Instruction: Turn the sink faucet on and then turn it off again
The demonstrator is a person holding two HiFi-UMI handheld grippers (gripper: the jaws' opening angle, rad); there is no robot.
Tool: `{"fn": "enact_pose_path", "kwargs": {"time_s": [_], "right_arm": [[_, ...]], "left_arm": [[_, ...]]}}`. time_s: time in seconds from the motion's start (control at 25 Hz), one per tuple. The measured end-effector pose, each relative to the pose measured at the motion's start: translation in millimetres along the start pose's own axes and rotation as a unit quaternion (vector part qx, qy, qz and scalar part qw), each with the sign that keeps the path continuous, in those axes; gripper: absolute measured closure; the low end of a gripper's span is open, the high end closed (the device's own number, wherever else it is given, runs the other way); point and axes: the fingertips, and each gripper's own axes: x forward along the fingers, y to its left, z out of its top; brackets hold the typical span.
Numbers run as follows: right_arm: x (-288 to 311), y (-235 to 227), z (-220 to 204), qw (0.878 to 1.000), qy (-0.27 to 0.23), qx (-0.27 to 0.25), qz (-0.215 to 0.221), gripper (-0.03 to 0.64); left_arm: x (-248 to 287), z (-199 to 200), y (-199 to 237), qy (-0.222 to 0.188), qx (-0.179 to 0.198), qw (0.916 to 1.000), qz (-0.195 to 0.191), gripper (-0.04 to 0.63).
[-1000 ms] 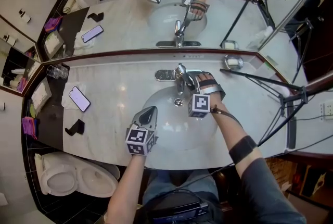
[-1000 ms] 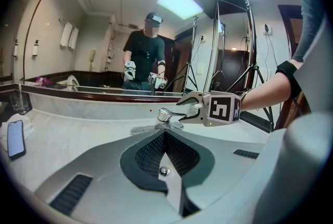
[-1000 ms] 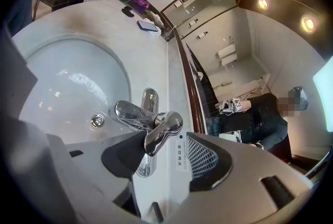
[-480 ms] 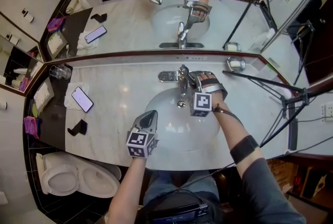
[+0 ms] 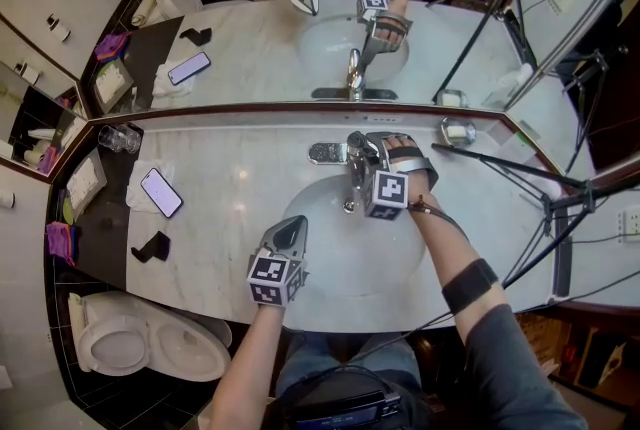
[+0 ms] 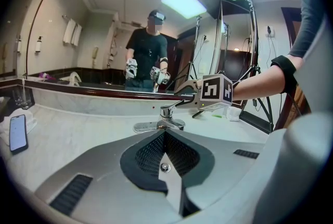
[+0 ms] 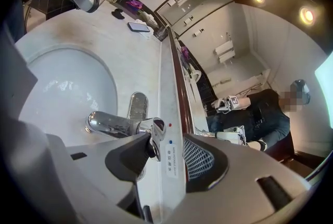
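Observation:
The chrome faucet [image 5: 352,161] stands at the back of the white sink basin [image 5: 330,253]. My right gripper [image 5: 369,150] reaches it from the right, and its jaws have just been closing. In the right gripper view the faucet lever [image 7: 154,138] lies between the jaws of the right gripper [image 7: 167,147]. One pad touches the lever's end and the other stands apart from it. My left gripper [image 5: 290,224] hovers over the basin's front left, shut on nothing, its tips [image 6: 164,133] pointing at the faucet [image 6: 165,113]. I cannot tell whether water runs.
A phone [image 5: 160,191] on a cloth, glasses [image 5: 118,138] and a small black object [image 5: 152,246] lie on the marble counter [image 5: 230,178] at left. A soap dish [image 5: 459,131] and tripod legs [image 5: 520,173] are at right. A mirror [image 5: 250,48] backs the counter.
My right gripper has edged a little further in toward the faucet, and its jaws have narrowed around the lever. The left gripper has stayed over the basin.

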Motion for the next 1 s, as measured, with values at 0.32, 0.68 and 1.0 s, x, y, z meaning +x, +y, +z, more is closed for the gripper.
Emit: {"fn": "enact_pose_path", "kwargs": {"time_s": [0.32, 0.68, 1.0], "right_arm": [[4.4, -4.0, 5.7, 0.999, -0.004, 0.023, 0.034, 0.408], [6.9, -7.5, 5.8, 0.999, 0.002, 0.028, 0.041, 0.408], [-1.1, -6.5, 2.9, 0.999, 0.011, 0.02, 0.028, 0.405]], "left_arm": [[-0.5, 1.9, 6.8, -0.002, -0.006, 0.9999, 0.007, 0.607], [-7.5, 3.9, 10.3, -0.005, -0.007, 0.9999, 0.013, 0.607], [-13.9, 7.8, 2.1, -0.009, -0.003, 0.9999, 0.008, 0.607]]}}
